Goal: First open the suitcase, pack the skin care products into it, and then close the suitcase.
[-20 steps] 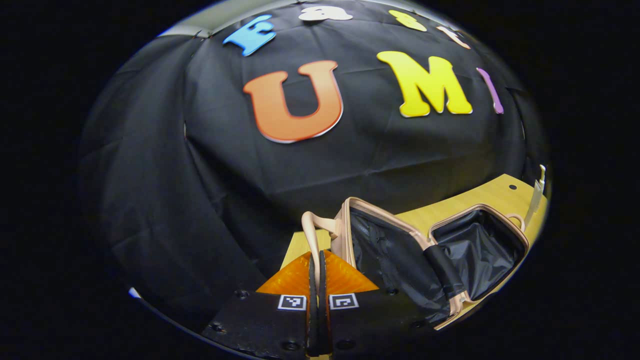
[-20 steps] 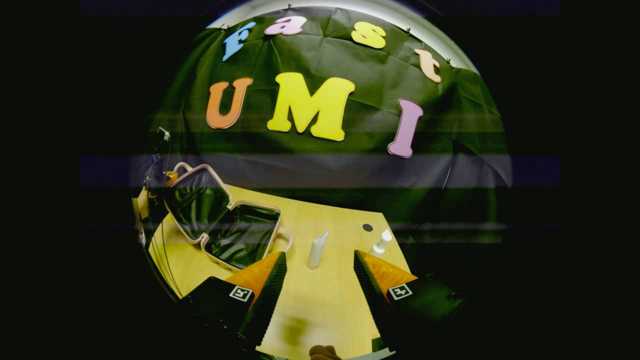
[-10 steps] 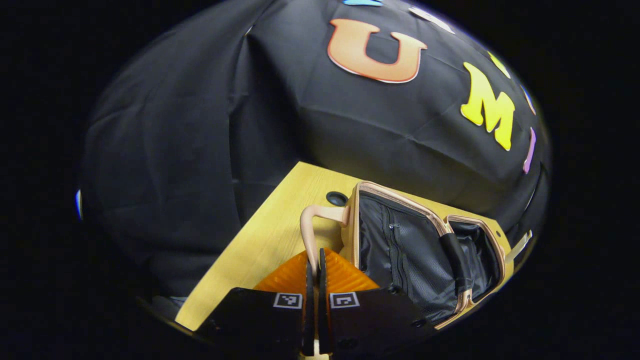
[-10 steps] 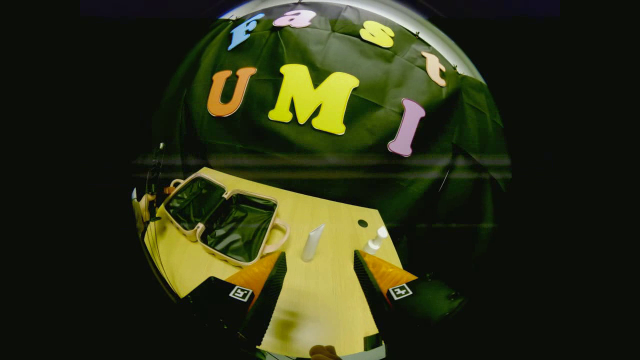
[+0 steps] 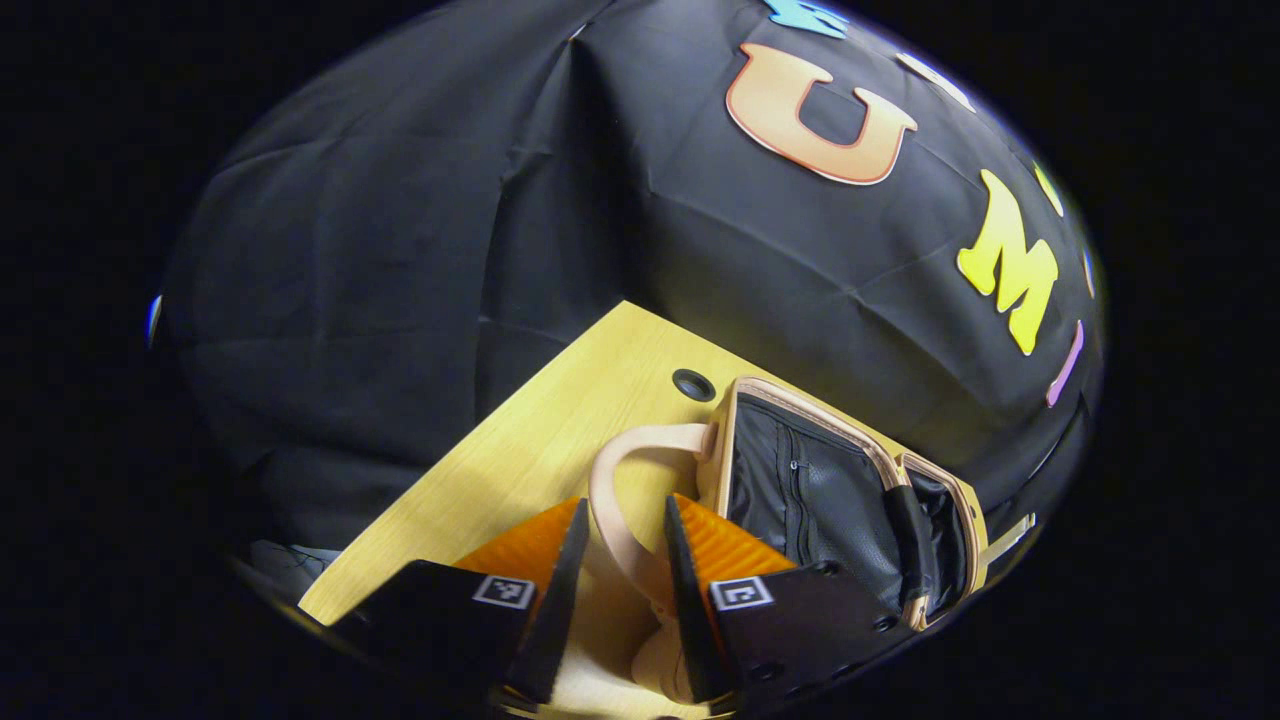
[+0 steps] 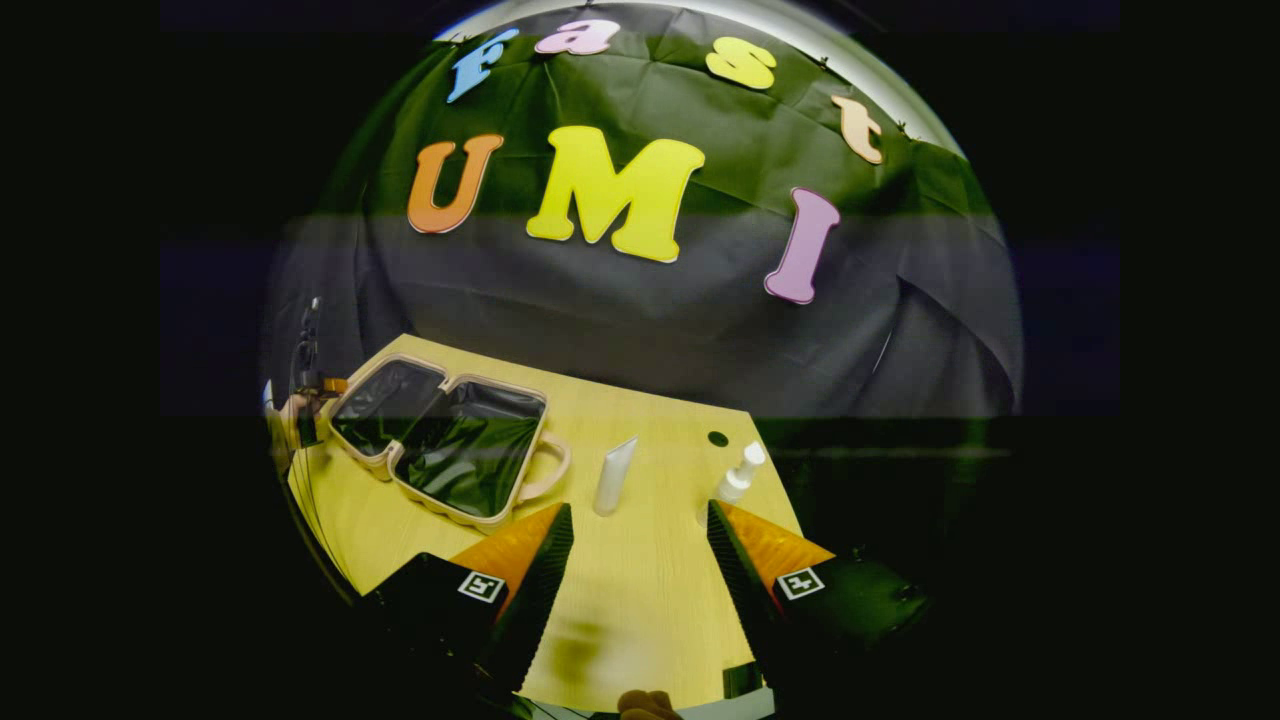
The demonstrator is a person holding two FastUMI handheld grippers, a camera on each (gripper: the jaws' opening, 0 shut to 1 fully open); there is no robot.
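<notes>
One beige hard-shell suitcase with black lining (image 6: pixel 440 445), lying opened, is counted on the yellow wooden counter (image 6: pixel 640 580). Two skin care products are counted: one white squeeze tube (image 6: pixel 613 476) and one white pump bottle (image 6: pixel 738 478). Two hand-held grippers are counted: left (image 5: pixel 618 590), right (image 6: pixel 632 560).

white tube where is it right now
In the right gripper view the white tube lies on the yellow table, between the open suitcase to its left and the small pump bottle to its right.
</notes>
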